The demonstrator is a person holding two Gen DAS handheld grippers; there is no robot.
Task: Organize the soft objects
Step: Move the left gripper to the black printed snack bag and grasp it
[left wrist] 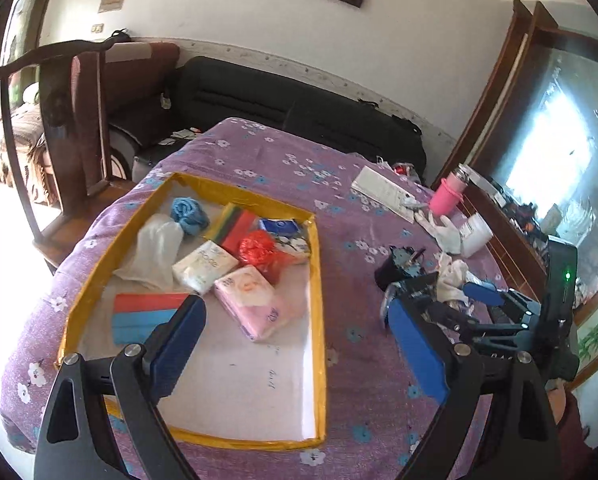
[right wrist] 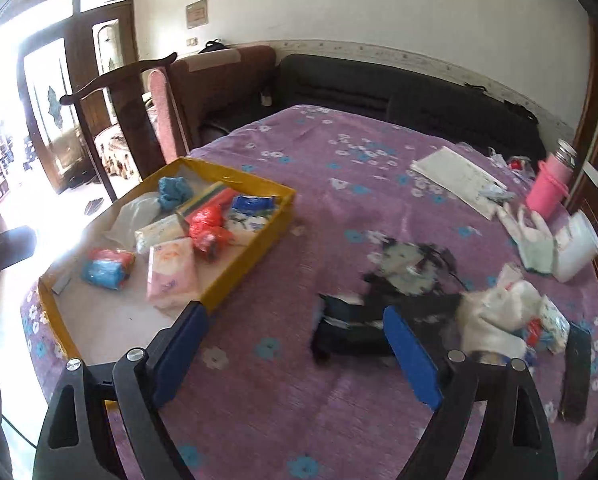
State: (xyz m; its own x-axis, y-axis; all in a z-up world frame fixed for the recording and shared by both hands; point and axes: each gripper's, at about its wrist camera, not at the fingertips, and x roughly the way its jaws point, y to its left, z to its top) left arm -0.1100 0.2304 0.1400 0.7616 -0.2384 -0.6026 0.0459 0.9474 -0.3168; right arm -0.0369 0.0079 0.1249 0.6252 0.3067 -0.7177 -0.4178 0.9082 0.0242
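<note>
A yellow-rimmed shallow box [left wrist: 317,280] [right wrist: 255,248] lies on the purple flowered cloth. It holds tissue packs, a pink pack [left wrist: 251,296] [right wrist: 171,276], a red plastic bag [left wrist: 259,250] [right wrist: 207,224], a blue cloth ball [left wrist: 189,214] [right wrist: 173,192], a white glove and sponges. My left gripper [left wrist: 295,324] is open and empty, above the box's near right part. My right gripper [right wrist: 295,328] is open and empty over the cloth, just left of a black object [right wrist: 351,328]. It also shows in the left wrist view [left wrist: 439,300]. A white cloth pile [right wrist: 495,316] [left wrist: 453,276] lies at right.
At the back right lie a white paper [right wrist: 455,180], a pink bottle [right wrist: 549,188], a white glove [right wrist: 531,236] and a white cup [right wrist: 579,248]. A black flat device [right wrist: 577,372] lies at right. A wooden chair [left wrist: 87,120] and a black sofa [left wrist: 299,108] stand behind the table.
</note>
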